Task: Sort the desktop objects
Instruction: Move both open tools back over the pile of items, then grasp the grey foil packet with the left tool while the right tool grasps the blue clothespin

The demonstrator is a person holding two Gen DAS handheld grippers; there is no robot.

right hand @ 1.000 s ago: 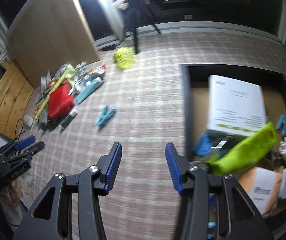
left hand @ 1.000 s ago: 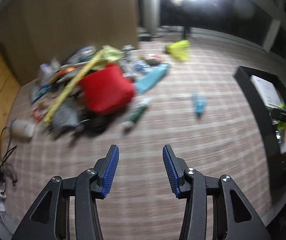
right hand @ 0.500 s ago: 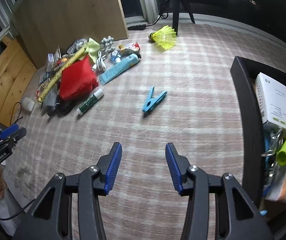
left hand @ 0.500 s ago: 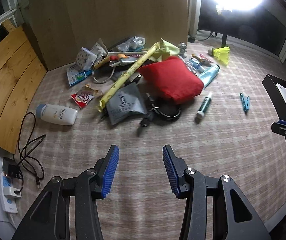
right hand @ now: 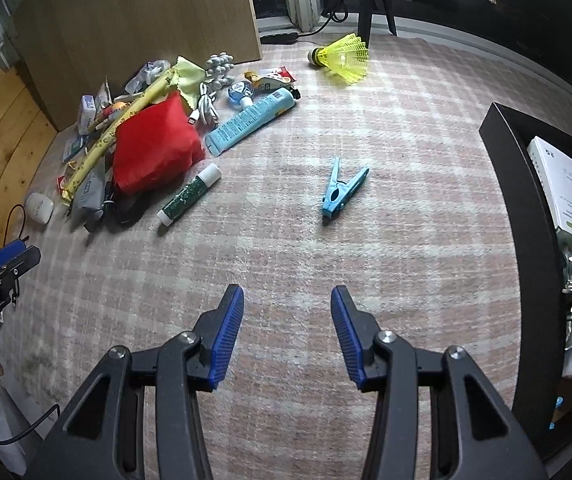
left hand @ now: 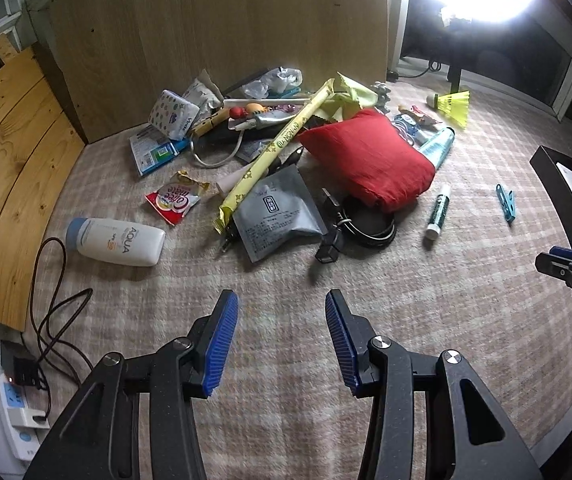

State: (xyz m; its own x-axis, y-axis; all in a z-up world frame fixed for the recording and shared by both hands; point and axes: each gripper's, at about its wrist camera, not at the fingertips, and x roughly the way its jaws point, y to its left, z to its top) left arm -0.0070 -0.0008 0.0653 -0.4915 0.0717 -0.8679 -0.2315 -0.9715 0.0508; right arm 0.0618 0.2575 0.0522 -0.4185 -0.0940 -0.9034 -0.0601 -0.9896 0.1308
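Note:
A pile of loose objects lies on the checked cloth: a red pouch, a grey packet, a white AQUA bottle, a glue stick and a blue clothes peg. In the right wrist view the peg lies alone ahead of my right gripper, which is open and empty. The red pouch, the glue stick and a blue tube lie to its far left. My left gripper is open and empty, short of the pile.
A black box with a white booklet and other items stands at the right. A yellow shuttlecock lies at the back. A wooden panel stands behind the pile. A power strip and cable lie at the left.
Both grippers have swung left, from the box toward the pile. The box has slid to the right edge of both views. Both grippers stay open.

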